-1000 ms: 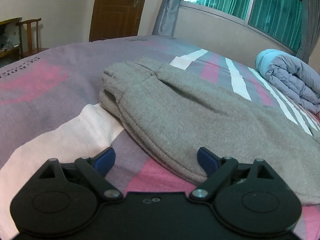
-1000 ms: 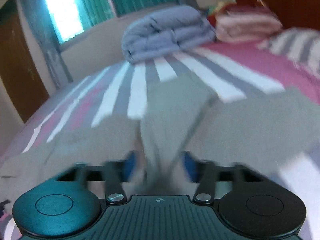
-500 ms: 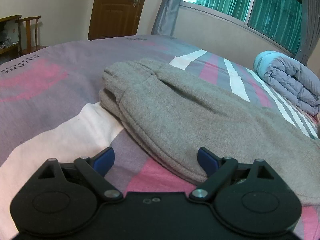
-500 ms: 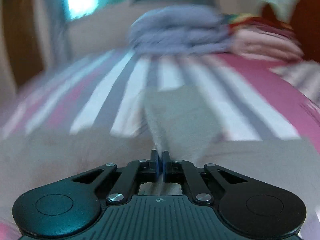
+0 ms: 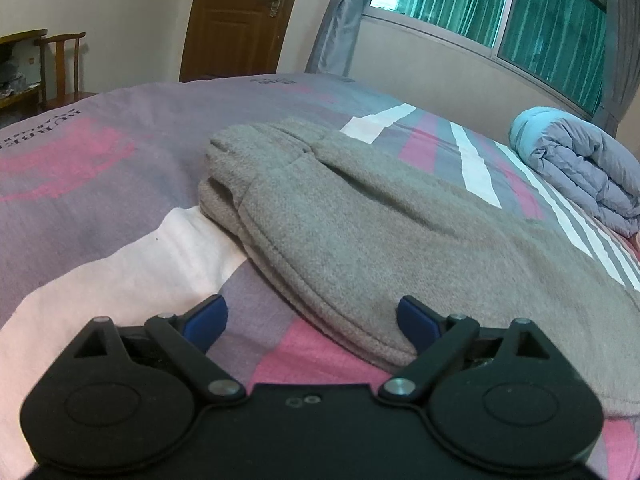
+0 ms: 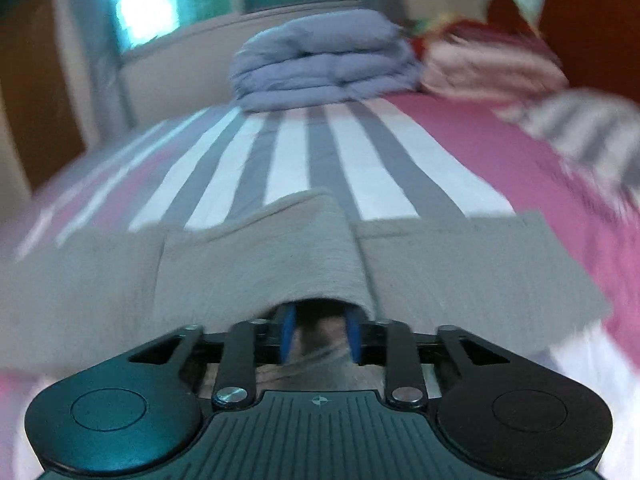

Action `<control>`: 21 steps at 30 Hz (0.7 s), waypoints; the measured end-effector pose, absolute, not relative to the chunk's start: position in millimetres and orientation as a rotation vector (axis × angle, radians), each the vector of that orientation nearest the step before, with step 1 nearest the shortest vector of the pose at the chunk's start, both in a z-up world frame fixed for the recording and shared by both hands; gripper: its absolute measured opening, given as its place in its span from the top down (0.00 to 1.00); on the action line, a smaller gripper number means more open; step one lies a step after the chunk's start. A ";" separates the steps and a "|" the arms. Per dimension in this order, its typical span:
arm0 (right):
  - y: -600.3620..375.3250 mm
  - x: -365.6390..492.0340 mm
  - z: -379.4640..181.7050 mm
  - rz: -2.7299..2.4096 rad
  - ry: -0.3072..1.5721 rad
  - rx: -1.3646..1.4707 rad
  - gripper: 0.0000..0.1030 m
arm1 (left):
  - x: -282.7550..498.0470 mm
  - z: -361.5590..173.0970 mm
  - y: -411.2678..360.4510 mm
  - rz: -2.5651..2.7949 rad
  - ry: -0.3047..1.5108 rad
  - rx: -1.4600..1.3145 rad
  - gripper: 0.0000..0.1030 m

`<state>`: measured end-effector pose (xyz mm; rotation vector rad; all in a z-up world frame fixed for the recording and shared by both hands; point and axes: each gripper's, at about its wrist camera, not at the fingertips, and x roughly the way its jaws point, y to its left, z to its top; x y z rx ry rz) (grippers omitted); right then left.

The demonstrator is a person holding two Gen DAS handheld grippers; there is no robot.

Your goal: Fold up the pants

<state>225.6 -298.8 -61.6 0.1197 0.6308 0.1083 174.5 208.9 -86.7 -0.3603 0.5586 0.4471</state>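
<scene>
I am holding my left gripper (image 5: 310,320) spread wide and empty over the bedspread (image 5: 120,240), the grey sweatpants (image 5: 360,232) lying just ahead, long axis running rightward. My right gripper (image 6: 319,336) is nearer: its jaws are opening beneath a draped fold, pinching nothing.

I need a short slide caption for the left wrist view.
Open left gripper poised at the hem of grey pants lying on a striped bed.

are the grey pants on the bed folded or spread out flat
Folded at least once. In the left wrist view the grey pants lie doubled, one layer stacked on another, edges lined up, on the bed.
</scene>
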 end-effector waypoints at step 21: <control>-240.7 197.4 -97.7 0.119 0.531 -0.417 0.60 | 171.6 -86.3 211.5 0.439 0.554 -0.366 0.15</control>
